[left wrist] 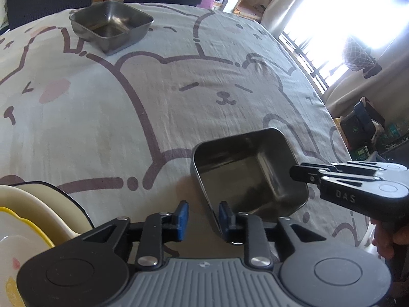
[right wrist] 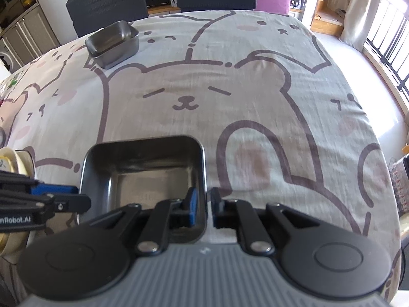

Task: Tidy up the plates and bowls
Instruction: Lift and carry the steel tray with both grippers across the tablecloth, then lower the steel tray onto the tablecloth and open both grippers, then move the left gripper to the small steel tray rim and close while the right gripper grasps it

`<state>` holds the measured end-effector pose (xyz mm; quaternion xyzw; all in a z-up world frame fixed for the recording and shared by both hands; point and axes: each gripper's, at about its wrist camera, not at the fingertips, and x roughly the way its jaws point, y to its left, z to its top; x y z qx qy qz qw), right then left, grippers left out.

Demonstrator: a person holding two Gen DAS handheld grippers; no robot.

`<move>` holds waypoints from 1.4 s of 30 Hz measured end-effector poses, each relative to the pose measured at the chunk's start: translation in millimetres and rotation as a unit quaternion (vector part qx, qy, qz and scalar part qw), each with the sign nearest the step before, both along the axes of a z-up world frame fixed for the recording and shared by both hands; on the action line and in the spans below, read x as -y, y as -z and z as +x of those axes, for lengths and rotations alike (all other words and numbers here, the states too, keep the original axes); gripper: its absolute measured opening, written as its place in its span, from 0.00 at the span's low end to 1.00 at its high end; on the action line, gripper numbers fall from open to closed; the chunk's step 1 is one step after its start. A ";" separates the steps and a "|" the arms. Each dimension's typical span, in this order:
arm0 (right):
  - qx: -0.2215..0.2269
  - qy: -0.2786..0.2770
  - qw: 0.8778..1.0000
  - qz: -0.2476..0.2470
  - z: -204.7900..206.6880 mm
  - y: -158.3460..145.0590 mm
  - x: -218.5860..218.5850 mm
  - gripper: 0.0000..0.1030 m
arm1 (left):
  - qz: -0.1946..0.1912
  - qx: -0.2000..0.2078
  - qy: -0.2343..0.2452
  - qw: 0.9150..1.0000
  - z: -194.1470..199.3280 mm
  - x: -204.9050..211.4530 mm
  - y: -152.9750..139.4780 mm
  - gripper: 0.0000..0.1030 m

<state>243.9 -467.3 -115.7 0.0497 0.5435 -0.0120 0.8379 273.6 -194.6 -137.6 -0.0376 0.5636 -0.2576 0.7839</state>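
Observation:
A square steel bowl (left wrist: 249, 176) sits near me on the bear-print cloth; it also shows in the right wrist view (right wrist: 145, 168). My right gripper (right wrist: 203, 204) straddles its right wall, one pad inside, one outside, jaws narrow around the rim. My left gripper (left wrist: 203, 216) is open, its right pad against the bowl's left wall and its left pad apart from it. A second steel bowl (left wrist: 111, 25) stands at the far left of the table, also seen from the right wrist (right wrist: 112, 42). Cream and yellow plates (left wrist: 28, 220) are stacked at the near left.
Dark chairs (right wrist: 107, 0) stand behind the far table edge. The table's right edge (left wrist: 319, 89) drops off toward a bright window and floor clutter. The stack of plates shows at the left edge of the right wrist view (right wrist: 15, 161).

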 end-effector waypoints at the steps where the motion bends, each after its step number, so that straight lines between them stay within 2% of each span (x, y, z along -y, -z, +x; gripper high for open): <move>1: 0.002 0.000 1.000 0.000 -1.4 -1.4 0.1 0.18 | -0.001 0.002 -0.002 1.000 -0.1 -0.7 -0.8 0.37; 2: 0.003 0.000 1.000 -0.001 -2.7 -2.5 0.3 0.19 | -0.003 0.004 -0.003 1.000 -0.4 -1.4 -1.7 0.41; 6: 0.008 0.002 1.000 -0.008 -8.5 -7.6 0.3 0.39 | 0.000 0.027 -0.004 1.000 -3.5 -2.2 -9.9 0.55; 8: 0.023 0.007 1.000 -0.017 -12.8 -14.2 1.4 0.50 | 0.004 0.057 -0.008 0.998 -5.8 -4.5 -19.5 0.76; 10: 0.050 0.019 0.998 -0.028 -17.5 -22.7 4.1 0.72 | 0.000 0.089 -0.017 0.996 -7.8 -9.6 -31.3 0.89; 11: 0.065 0.026 0.997 -0.032 -19.8 -27.3 5.1 0.77 | -0.002 0.102 -0.021 0.995 -8.5 -12.8 -37.3 0.94; 13: 0.090 0.041 0.994 -0.035 -23.5 -36.4 6.2 0.90 | -0.008 0.125 -0.030 0.992 -9.1 -20.8 -48.0 0.98; 16: 0.124 0.058 0.990 -0.026 -24.0 -48.5 4.1 0.97 | -0.018 0.153 -0.044 0.987 -8.3 -35.9 -62.1 1.00; 24: 0.176 0.078 0.981 0.019 -2.0 -68.0 -29.3 1.00 | -0.032 0.195 -0.089 0.976 18.7 -96.9 -96.4 1.00; 28: 0.194 0.112 0.972 0.072 22.9 -68.3 -50.5 1.00 | 0.003 0.216 -0.104 0.971 45.2 -128.1 -104.1 1.00; 33: 0.195 0.160 0.960 0.121 64.5 -57.8 -75.8 1.00 | 0.044 0.237 -0.096 0.966 88.5 -151.6 -106.5 1.00; 36: 0.187 0.182 0.954 0.144 96.7 -44.3 -91.5 1.00 | 0.051 0.254 -0.088 0.962 117.4 -158.3 -104.4 1.00; 42: 0.174 0.195 0.956 0.134 139.7 -20.8 -105.1 1.00 | 0.049 0.272 -0.066 0.959 183.1 -149.9 -83.8 1.00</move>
